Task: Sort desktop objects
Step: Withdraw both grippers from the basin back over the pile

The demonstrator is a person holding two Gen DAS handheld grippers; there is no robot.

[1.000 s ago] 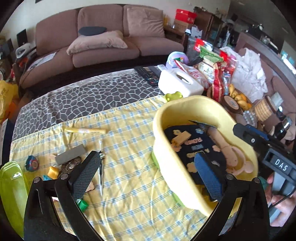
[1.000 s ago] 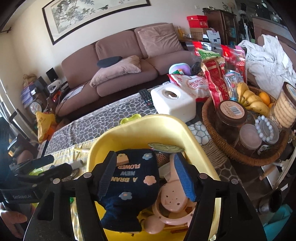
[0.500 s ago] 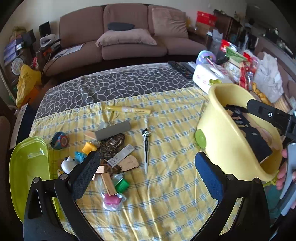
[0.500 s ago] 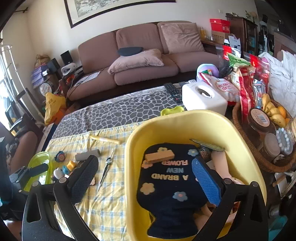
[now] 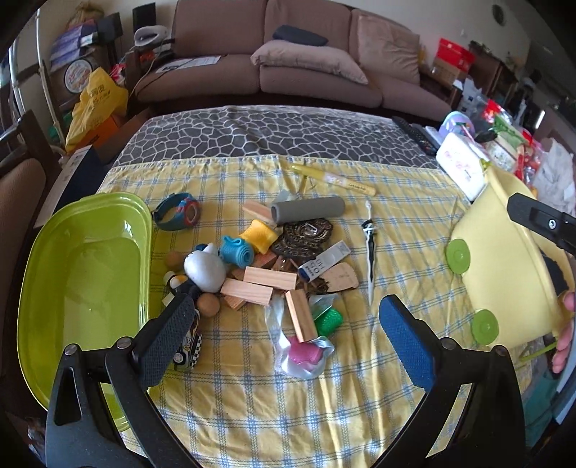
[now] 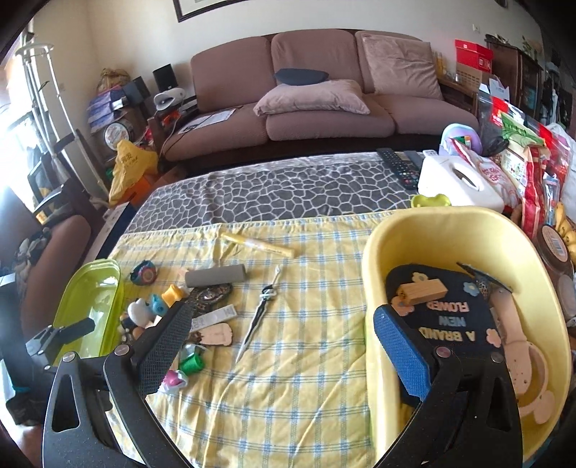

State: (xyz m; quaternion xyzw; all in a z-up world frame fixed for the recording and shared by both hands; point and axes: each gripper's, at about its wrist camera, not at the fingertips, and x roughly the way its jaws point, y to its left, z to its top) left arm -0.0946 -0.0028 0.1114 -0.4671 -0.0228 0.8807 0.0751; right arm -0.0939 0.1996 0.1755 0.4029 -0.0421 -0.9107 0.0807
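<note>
Toy pile [image 5: 259, 266] lies between left tub [image 5: 46, 288] and right tub [image 5: 504, 259].

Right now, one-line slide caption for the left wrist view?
Open left gripper above a toy pile between green tray and yellow tub.

Place: I was in a home living room.
Evidence: I saw a brown fabric three-seat sofa [image 6: 324, 90], framed wall picture [image 6: 216, 5], cloth-covered table [image 6: 288, 187].
</note>
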